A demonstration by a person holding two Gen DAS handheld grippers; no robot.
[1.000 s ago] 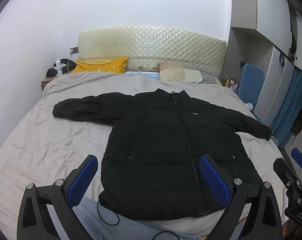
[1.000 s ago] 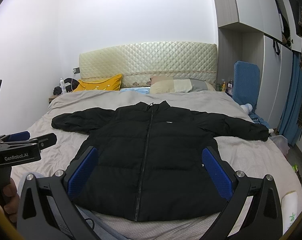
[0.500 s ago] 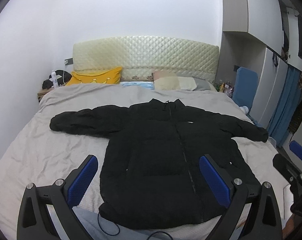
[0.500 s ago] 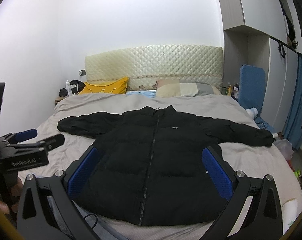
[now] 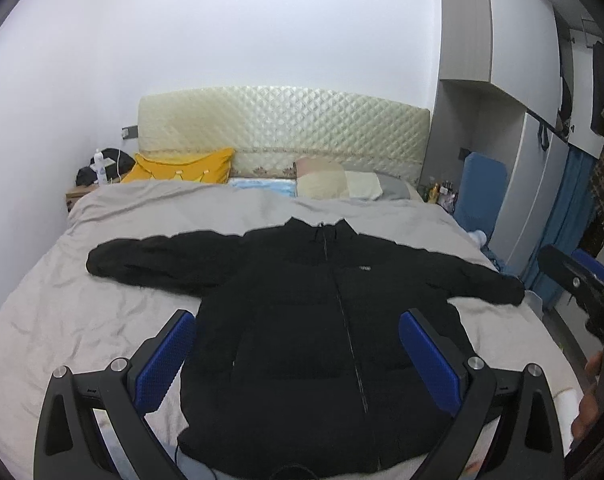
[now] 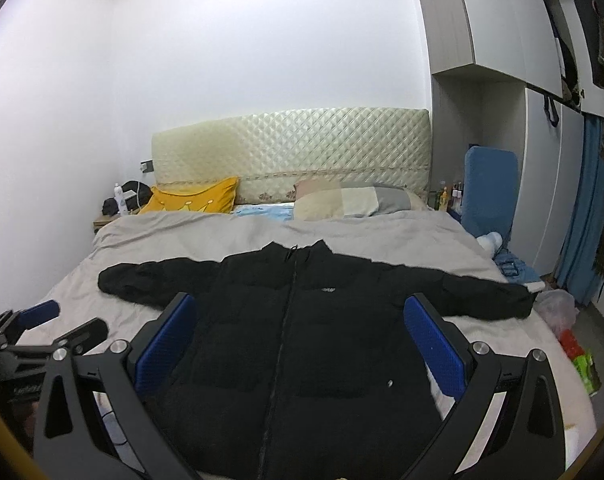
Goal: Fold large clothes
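Left to right: a wooden bedside stand (image 6: pixel 101 221) carrying a white bottle (image 6: pixel 119 197); a yellow crown-print cushion (image 6: pixel 193 200) against the cream quilted headboard (image 6: pixel 289 156); a black padded zip-front jacket (image 6: pixel 297 340) lying flat, front up, sleeves spread, on the grey-sheeted bed (image 6: pixel 149 240); a blue upholstered chair (image 6: pixel 488 184) beside grey wardrobes (image 6: pixel 542 40). The left gripper (image 5: pixel 295 358) and right gripper (image 6: pixel 299 344) both hang above the jacket's hem, blue-padded jaws spread wide, holding nothing.
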